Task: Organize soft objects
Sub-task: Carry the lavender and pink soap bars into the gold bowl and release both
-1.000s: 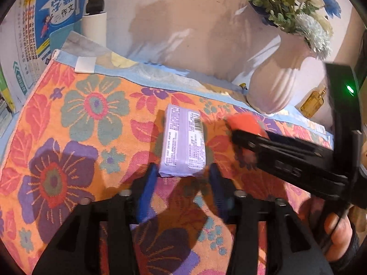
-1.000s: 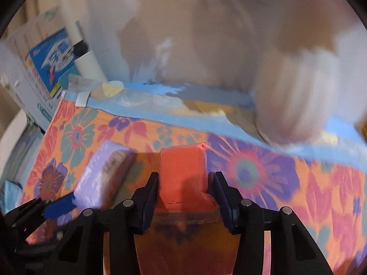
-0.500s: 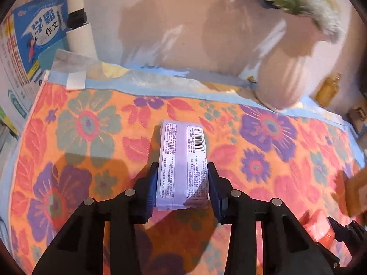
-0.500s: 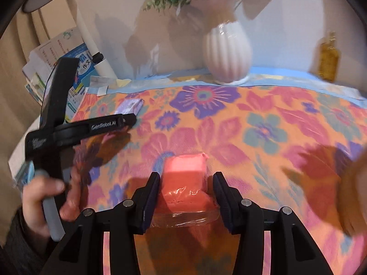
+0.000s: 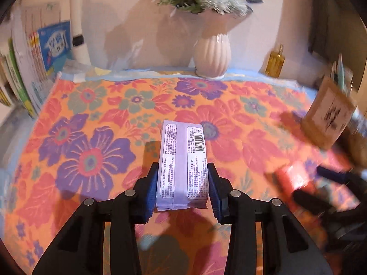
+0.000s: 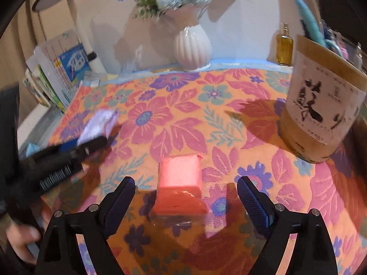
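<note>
Lilac tissue pack (image 5: 182, 163) clamped between the blue pads of the left gripper (image 5: 182, 191), printed back side up, held above the floral towel (image 5: 96, 123). Red tissue pack (image 6: 180, 184) lying on the same towel, between the jaws of the right gripper (image 6: 185, 197), which are opening and stand well clear of both its sides.

Possible trouble from here: soft film wrapper on the lilac pack, only the near end pinched, far end unsupported, so could sag or slide out with a quick swing. Could also knock the round labelled container (image 6: 321, 112) near the red pack, or the white ribbed vase (image 6: 192, 45) at the back, if carried carelessly. Red pack possibly dragged if a pad catches its loose wrapper during retreat.

Both grippers pointing forward and downward to the towel. Left hand (image 6: 20, 236) seen on the handle in the right wrist view.
</note>
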Tool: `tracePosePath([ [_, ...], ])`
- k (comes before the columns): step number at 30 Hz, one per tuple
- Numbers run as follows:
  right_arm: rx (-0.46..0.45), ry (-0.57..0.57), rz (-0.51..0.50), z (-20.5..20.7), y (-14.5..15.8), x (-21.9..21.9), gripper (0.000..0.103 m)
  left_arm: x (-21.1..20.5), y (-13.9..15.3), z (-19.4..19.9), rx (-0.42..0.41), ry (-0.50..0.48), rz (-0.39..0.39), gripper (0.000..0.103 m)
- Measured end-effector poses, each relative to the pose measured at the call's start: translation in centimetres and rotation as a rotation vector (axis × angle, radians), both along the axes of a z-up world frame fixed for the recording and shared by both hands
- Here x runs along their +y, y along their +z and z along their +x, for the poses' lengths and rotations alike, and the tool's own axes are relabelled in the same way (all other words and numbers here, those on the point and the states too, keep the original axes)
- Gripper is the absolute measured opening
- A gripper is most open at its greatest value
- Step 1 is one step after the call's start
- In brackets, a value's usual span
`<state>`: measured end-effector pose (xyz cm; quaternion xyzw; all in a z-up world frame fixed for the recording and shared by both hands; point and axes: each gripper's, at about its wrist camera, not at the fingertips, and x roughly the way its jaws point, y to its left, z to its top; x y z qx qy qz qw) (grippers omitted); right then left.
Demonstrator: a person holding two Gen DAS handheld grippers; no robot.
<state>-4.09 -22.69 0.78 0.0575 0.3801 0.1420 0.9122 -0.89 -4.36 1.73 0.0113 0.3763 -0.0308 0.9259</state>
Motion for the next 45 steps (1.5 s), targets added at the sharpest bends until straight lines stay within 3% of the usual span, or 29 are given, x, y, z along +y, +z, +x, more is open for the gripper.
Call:
tracePosePath([
  [5, 0.095, -0.017, -0.062, 1.5, -1.3, 0.8, 0.094, -0.8, 0.0, -0.3, -0.007, -0.018, 0.040, 0.037],
  [9, 0.055, -0.008, -0.144, 1.1, -1.1, 2.2, 0.093, 0.4, -0.2, 0.1, 0.017, 0.019, -0.017, 0.037],
  [10, 0.046, -0.011, -0.170, 1.0, -1.1, 2.6, 0.090, 0.6, -0.3, 0.1, 0.015, 0.028, -0.026, 0.037],
  [12, 0.054, -0.008, -0.204, 1.2, -1.4, 3.1, 0.071, 0.6, -0.2, 0.0, 0.006, 0.040, -0.023, 0.037],
  [14, 0.040, 0.008, -0.217, 1.2, -1.3, 3.4, 0.044, 0.4, -0.1, -0.1, -0.002, 0.044, -0.013, 0.037],
  [18, -0.008, 0.025, -0.237, 0.5, -0.7, 3.9, 0.040, 0.8, 0.5, -0.6, -0.038, 0.067, -0.018, 0.037],
  [21, -0.029, 0.005, -0.193, -0.1, -0.1, 3.1, 0.040, 0.7, 1.5, -1.1, -0.070, 0.059, -0.020, 0.037],
  [25, -0.055, 0.011, -0.022, -1.3, 1.5, 0.4, 0.040, -1.1, 4.5, -2.2, -0.136, 0.005, 0.011, 0.037],
  [28, -0.131, -0.024, 0.001, -2.7, 4.4, -1.7, 0.040, -3.2, 7.6, -2.7, -0.185, -0.062, -0.011, 0.037],
  [32, -0.253, -0.095, 0.016, -4.8, 8.9, -5.6, 0.040, -7.8, 11.9, -3.6, -0.267, -0.131, 0.034, 0.037],
  [35, -0.272, -0.146, 0.143, -5.6, 11.6, -10.5, 0.040, -12.1, 14.9, -4.1, -0.304, -0.239, 0.019, 0.037],
  [37, -0.280, -0.199, 0.236, -5.7, 12.8, -14.5, 0.040, -14.9, 16.4, -3.8, -0.297, -0.320, -0.022, 0.037],
  [42, -0.288, -0.420, 0.253, -5.6, 14.4, -23.1, 0.040, -22.1, 18.5, -1.4, -0.165, -0.524, -0.205, 0.037],
  [45, -0.254, -0.500, 0.307, -5.0, 14.3, -27.7, 0.040, -26.5, 18.7, -0.5, -0.150, -0.581, -0.203, 0.037],
])
